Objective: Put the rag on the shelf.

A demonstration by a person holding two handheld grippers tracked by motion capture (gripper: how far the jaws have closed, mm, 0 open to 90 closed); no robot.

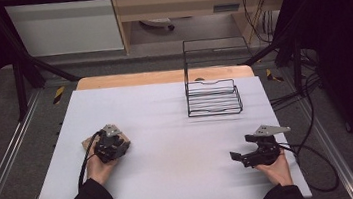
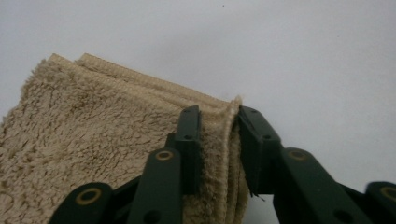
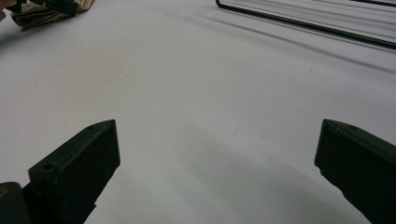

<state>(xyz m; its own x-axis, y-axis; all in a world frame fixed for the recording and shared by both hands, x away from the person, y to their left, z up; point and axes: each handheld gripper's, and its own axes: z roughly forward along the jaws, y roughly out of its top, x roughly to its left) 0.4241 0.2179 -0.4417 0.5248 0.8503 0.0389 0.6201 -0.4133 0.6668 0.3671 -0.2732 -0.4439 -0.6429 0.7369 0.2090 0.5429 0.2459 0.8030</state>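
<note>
Left gripper [image 2: 219, 140] pinches the folded edge of the beige towel [image 2: 93, 135] on the white table [image 1: 168, 130], while the right gripper [image 3: 217, 154] rests wide open, well apart.

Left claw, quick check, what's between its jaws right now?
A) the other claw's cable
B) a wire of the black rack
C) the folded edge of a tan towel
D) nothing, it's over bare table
C: in the left gripper view the left claw has its two black jaws pressed on either side of the folded edge of the tan towel, which lies on the white table.
</note>
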